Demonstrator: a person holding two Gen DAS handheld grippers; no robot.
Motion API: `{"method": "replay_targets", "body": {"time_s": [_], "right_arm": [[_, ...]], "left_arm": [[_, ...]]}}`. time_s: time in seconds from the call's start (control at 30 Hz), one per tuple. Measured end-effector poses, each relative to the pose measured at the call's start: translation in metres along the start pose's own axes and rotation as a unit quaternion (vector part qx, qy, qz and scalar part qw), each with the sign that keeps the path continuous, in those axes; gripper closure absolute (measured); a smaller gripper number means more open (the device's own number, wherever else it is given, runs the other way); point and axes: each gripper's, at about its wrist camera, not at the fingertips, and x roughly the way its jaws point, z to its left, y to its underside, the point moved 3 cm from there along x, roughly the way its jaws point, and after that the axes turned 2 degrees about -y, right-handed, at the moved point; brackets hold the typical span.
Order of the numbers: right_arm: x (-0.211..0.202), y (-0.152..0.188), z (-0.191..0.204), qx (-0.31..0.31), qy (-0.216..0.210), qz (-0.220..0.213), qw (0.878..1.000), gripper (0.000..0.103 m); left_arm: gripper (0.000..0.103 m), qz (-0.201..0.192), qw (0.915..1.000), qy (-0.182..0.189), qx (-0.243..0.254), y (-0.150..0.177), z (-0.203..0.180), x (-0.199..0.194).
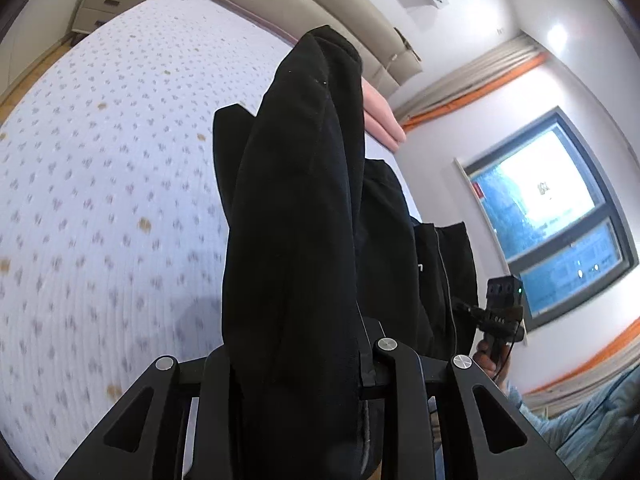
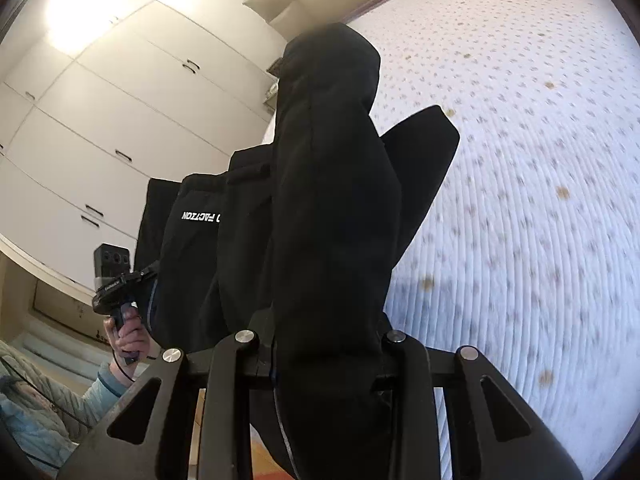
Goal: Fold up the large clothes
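A large black garment point(image 1: 296, 200) with a zip and white lettering point(image 2: 200, 216) hangs lifted above the bed point(image 1: 100, 200), stretched between both grippers. My left gripper point(image 1: 296, 360) is shut on a thick bunch of its cloth, which drapes over the fingers and hides them. My right gripper point(image 2: 328, 360) is shut the same way on another bunch of the garment point(image 2: 332, 200). Each gripper shows in the other's view, held by a hand: the right gripper point(image 1: 502, 312) beyond the cloth, the left gripper point(image 2: 114, 280) at the lower left.
The bed's white quilted cover point(image 2: 520, 200) spreads below. Folded pink bedding point(image 1: 384, 120) lies by the padded headboard point(image 1: 320, 12). A nightstand point(image 1: 108, 4), a window point(image 1: 552, 216) and white wardrobe doors point(image 2: 120, 120) ring the room. A light blue quilted sleeve point(image 2: 40, 412) is close.
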Motion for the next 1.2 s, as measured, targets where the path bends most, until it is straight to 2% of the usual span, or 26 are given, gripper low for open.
{"method": "replay_targets", "body": {"time_s": [0.13,0.33,0.4,0.47,0.53,0.6,0.67,0.73,0.77,0.8,0.93,1.0,1.03,1.07,1.13,1.2], "right_arm": [[-0.001,0.029,-0.005,0.014,0.015,0.025,0.999,0.071],[0.045,0.079,-0.049,0.035,0.045,0.077,0.995,0.071],[0.052,0.094,-0.068,0.047,0.062,0.075,0.994,0.07],[0.051,0.101,-0.095,0.085,0.049,0.064,0.993,0.069],[0.05,0.109,-0.12,0.118,0.037,0.049,0.991,0.067],[0.052,0.115,-0.132,0.141,0.032,0.04,0.989,0.06],[0.052,0.122,-0.139,0.154,0.03,0.033,0.987,0.059],[0.037,0.128,-0.154,0.159,0.037,0.019,0.986,0.053],[0.029,0.131,-0.156,0.163,0.056,0.016,0.985,0.042],[0.022,0.131,-0.159,0.169,0.083,0.01,0.982,0.036],[-0.015,0.137,-0.138,0.144,0.172,-0.017,0.974,0.034],[-0.033,0.143,-0.119,0.114,0.233,-0.031,0.965,0.034],[-0.026,0.143,-0.125,0.105,0.244,-0.035,0.963,0.034],[-0.033,0.145,-0.114,0.089,0.256,-0.039,0.962,0.034],[-0.035,0.15,-0.084,0.055,0.264,-0.049,0.962,0.034],[-0.024,0.151,-0.046,0.025,0.258,-0.052,0.964,0.034]], "left_arm": [[0.075,0.013,0.9995,0.001,-0.029,0.04,0.018,0.001],[0.075,0.025,0.995,-0.025,-0.094,0.108,0.079,0.028],[0.075,0.004,0.9897,-0.026,-0.141,0.127,0.117,0.03],[0.075,-0.01,0.9804,-0.001,-0.197,0.139,0.151,0.032],[0.071,-0.015,0.9733,0.022,-0.228,0.15,0.177,0.039],[0.053,-0.017,0.9666,0.042,-0.252,0.157,0.19,0.045],[0.044,-0.016,0.9602,0.05,-0.274,0.165,0.198,0.046],[0.043,-0.026,0.9646,0.043,-0.259,0.168,0.196,0.035],[0.043,-0.031,0.9679,0.03,-0.247,0.17,0.194,0.027],[0.04,-0.036,0.9712,0.012,-0.235,0.172,0.191,0.018],[0.038,-0.057,0.9799,-0.075,-0.176,0.18,0.173,-0.022],[0.038,-0.065,0.9801,-0.119,-0.144,0.183,0.159,-0.04],[0.038,-0.069,0.9796,-0.135,-0.132,0.184,0.153,-0.045],[0.038,-0.078,0.9775,-0.163,-0.11,0.185,0.141,-0.055],[0.038,-0.101,0.9711,-0.204,-0.072,0.186,0.115,-0.069],[0.037,-0.11,0.967,-0.226,-0.038,0.186,0.087,-0.072]]}}
